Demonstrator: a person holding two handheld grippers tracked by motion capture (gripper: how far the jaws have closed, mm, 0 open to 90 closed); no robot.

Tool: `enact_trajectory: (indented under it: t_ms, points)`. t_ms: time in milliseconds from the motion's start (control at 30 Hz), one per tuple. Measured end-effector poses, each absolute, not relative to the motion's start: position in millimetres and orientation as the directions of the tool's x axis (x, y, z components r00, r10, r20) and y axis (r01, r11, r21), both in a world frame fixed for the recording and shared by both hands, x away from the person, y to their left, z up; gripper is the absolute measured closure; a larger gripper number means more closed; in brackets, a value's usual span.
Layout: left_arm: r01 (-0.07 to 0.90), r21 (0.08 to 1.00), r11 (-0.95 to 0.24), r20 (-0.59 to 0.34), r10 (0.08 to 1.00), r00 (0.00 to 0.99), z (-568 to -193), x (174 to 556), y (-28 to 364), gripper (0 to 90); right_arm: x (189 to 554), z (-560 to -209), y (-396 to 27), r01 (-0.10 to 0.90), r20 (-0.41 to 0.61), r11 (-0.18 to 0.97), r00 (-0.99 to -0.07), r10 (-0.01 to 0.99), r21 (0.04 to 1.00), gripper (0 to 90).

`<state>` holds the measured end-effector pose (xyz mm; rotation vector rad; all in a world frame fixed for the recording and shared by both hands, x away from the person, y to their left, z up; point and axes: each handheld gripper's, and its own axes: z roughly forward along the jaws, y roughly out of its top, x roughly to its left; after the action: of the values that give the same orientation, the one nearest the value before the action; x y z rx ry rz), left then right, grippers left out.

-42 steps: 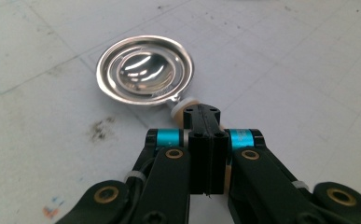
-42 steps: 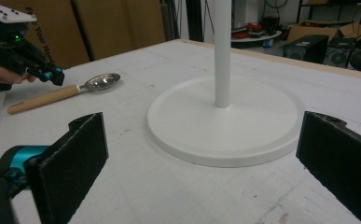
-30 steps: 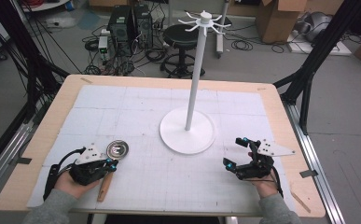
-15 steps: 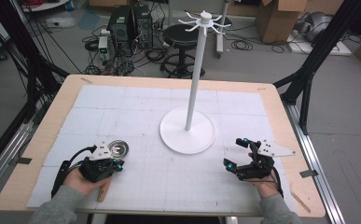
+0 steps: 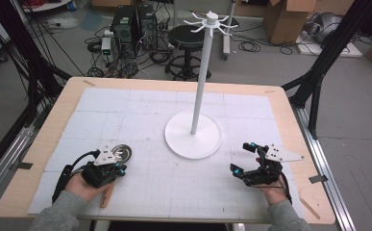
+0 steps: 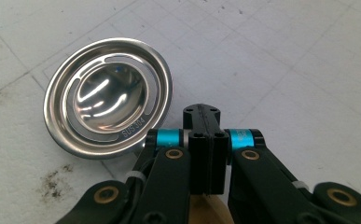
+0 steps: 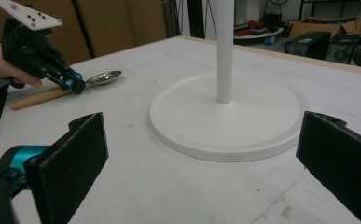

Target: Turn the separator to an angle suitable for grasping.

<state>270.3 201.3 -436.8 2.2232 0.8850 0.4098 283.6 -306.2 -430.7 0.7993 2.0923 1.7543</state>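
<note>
One stamp, "SUS 304", on steel ladle (image 6: 108, 98) rim; left gripper (image 6: 201, 122) pinching its wooden handle (image 5: 107, 194); right gripper (image 7: 201, 158) spread.

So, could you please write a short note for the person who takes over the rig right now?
Left gripper: jaws shut over the wooden handle of the metal strainer spoon; whether they pinch it cannot be told. The spoon lies flat on the table, bowl up, near the left front.
Right gripper: open, empty, resting on the table at the right front.
White hook stand: upright at the table's middle, its hooks bare.
Done: left gripper closed at the handle.
Left: probably lift the spoon and hang it on the stand.
</note>
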Motion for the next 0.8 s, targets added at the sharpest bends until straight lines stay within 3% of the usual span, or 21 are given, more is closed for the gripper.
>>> enact_trajectory:
  t_ms: [800]
  points:
    - [0.502,0.724,-0.473,0.042,0.757,0.652,-438.5,272.8,223.8,90.0,283.6,-430.9,-306.0,0.230,0.128,0.106,-0.803,0.582,0.967,1.2]
